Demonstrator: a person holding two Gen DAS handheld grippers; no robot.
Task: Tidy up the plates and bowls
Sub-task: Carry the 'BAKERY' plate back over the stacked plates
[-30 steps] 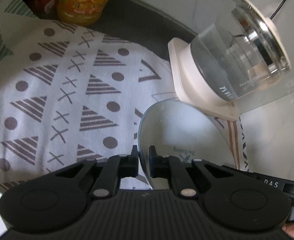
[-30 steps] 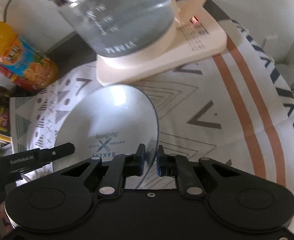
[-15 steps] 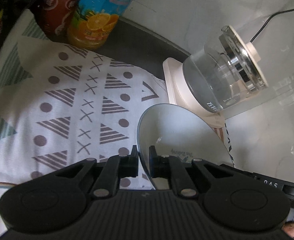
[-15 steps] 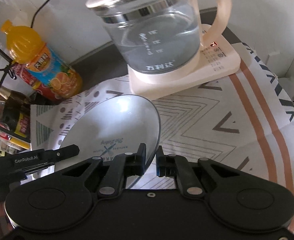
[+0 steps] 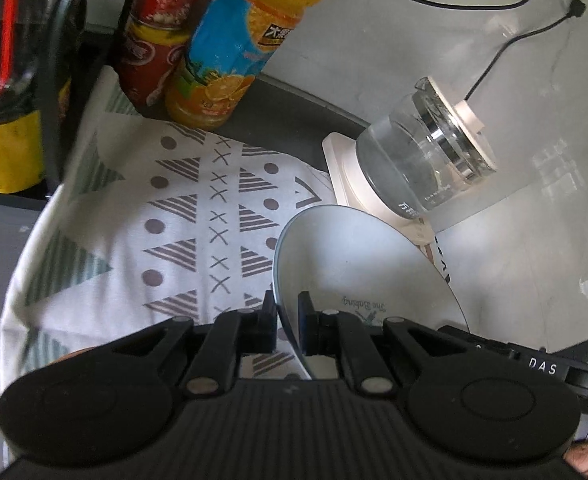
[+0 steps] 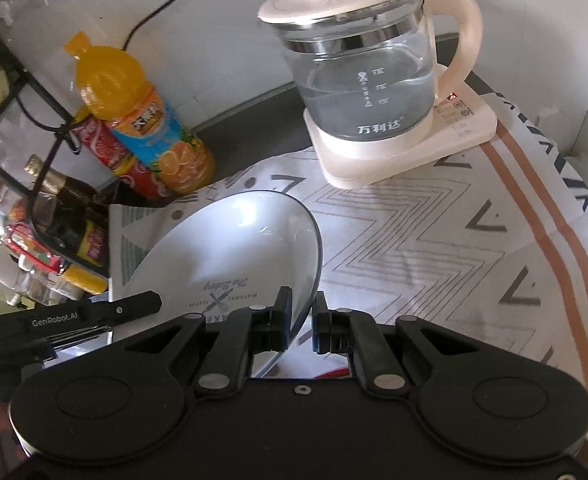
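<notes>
1. Above the patterned cloth [image 6: 434, 248], both tongs pinch one plate [image 6: 229, 256]: left tongs [image 5: 285, 320] and right tongs [image 6: 302, 320] clamp opposite rim edges.
2. Plate hangs tilted, near the kettle [image 6: 370, 72].
3. Glazed ceramic, I'd say: stiff, slippery, breakable, so grip the rim firmly.

A glass kettle [image 6: 366, 76] (on its cream base [image 6: 406, 148]) stands beside an orange-drink bottle [image 6: 141, 120].
</notes>
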